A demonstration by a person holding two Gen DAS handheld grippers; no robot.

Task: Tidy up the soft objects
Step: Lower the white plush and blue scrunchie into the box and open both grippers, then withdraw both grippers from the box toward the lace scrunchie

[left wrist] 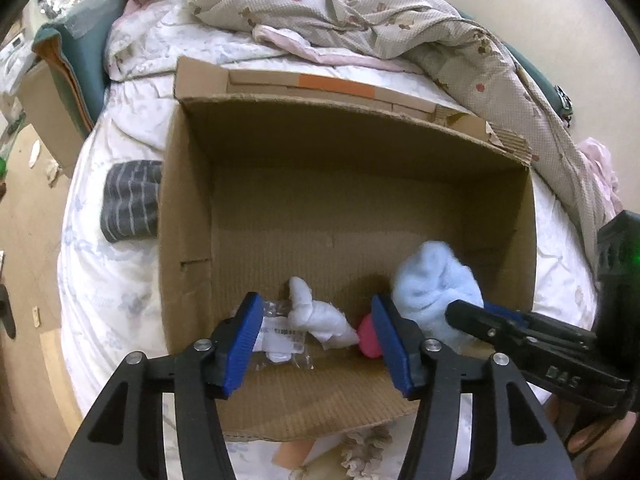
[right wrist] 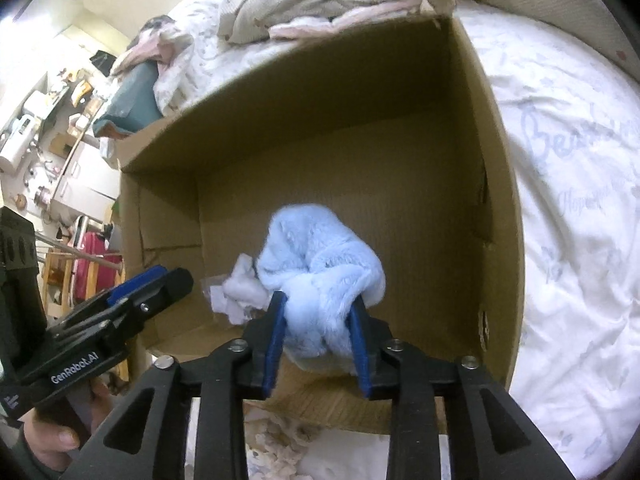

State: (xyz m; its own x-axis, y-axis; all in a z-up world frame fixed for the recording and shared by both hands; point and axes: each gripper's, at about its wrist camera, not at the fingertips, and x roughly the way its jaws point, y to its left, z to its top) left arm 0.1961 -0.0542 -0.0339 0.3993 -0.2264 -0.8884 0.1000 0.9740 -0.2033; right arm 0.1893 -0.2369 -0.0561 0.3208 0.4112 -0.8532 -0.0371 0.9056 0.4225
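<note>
An open cardboard box (left wrist: 188,208) (right wrist: 496,184) stands on a white bed. My right gripper (right wrist: 318,312) is shut on a fluffy light-blue cloth (right wrist: 320,264) and holds it inside the box near the front wall; the cloth also shows in the left wrist view (left wrist: 432,280). My left gripper (left wrist: 318,324) is open and empty over the box's front part. Below it on the box floor lie a white cloth (left wrist: 320,316) (right wrist: 244,292), a clear plastic packet (left wrist: 280,340) and a pink object (left wrist: 368,338), partly hidden.
A dark grey striped sock (left wrist: 130,200) lies on the bed left of the box. A crumpled beige patterned blanket (left wrist: 380,20) and pink fabric (left wrist: 340,56) lie behind the box. A teal pillow (left wrist: 84,56) sits at the far left. Cluttered shelves (right wrist: 48,120) stand beyond the bed.
</note>
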